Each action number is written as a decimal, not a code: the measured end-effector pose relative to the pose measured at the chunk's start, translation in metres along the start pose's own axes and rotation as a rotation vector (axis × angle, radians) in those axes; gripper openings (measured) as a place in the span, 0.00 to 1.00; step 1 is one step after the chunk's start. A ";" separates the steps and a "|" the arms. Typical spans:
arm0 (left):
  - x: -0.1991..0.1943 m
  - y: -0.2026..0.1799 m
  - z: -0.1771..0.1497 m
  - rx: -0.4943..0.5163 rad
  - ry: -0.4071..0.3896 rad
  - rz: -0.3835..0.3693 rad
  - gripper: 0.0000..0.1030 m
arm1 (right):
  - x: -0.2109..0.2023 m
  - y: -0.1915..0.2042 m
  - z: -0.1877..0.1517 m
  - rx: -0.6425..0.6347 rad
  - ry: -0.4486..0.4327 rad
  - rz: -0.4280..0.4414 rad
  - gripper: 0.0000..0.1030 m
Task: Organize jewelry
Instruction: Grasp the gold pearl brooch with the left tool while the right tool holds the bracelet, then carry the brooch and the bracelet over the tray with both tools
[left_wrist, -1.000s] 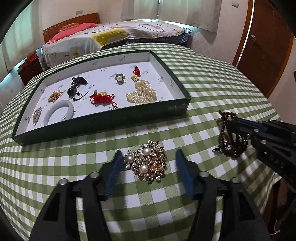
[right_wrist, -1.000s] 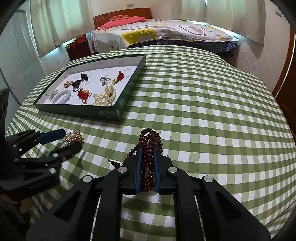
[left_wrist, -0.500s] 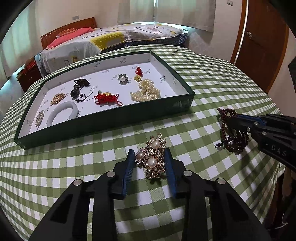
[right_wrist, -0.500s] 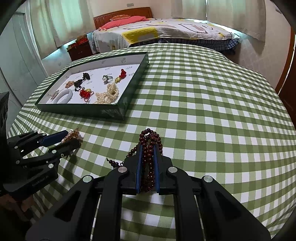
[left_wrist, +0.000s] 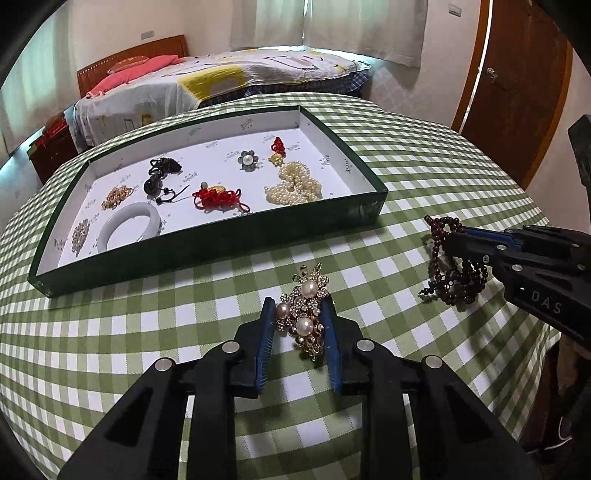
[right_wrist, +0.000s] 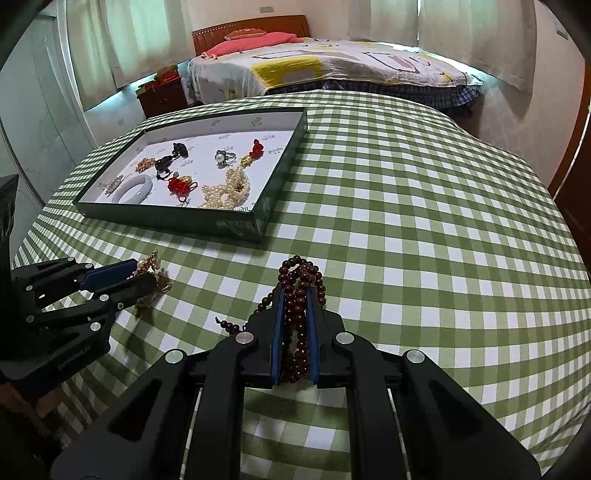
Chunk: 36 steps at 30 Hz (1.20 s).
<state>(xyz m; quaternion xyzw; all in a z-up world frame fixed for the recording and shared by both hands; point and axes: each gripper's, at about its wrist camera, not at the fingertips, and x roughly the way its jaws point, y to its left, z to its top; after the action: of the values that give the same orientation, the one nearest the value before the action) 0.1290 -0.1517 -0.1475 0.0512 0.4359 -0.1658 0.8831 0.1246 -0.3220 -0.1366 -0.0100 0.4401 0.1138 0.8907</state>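
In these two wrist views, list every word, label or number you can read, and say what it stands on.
"DAS": white letters on the black body of the right gripper, seen from the left wrist.
Pale lettering on the body of the left gripper, seen from the right wrist: too blurred to read.
Small grey printed marks on the white lining of the green tray: too small to read.
No other text shows.

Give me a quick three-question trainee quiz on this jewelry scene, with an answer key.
1. True or false: the right gripper is shut on the dark red bead strand.
2. The left gripper has just been closing around: A) white bangle B) pearl brooch C) pearl strand
3. Fill in: the green tray sits on a ____ checked tablecloth.

Key: 1 true; 2 B; 3 green.
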 end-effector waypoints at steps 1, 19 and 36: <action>0.000 0.000 0.000 0.000 -0.002 -0.001 0.25 | 0.000 0.001 0.000 -0.002 0.000 -0.001 0.11; -0.023 0.020 0.004 -0.022 -0.054 0.016 0.25 | -0.015 0.022 0.018 -0.038 -0.028 -0.017 0.11; -0.061 0.059 0.030 -0.082 -0.170 0.059 0.25 | -0.034 0.056 0.044 -0.080 -0.096 -0.013 0.11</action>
<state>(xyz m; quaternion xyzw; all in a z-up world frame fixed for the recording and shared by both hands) 0.1377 -0.0880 -0.0844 0.0138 0.3640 -0.1254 0.9228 0.1276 -0.2688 -0.0781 -0.0431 0.3919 0.1258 0.9104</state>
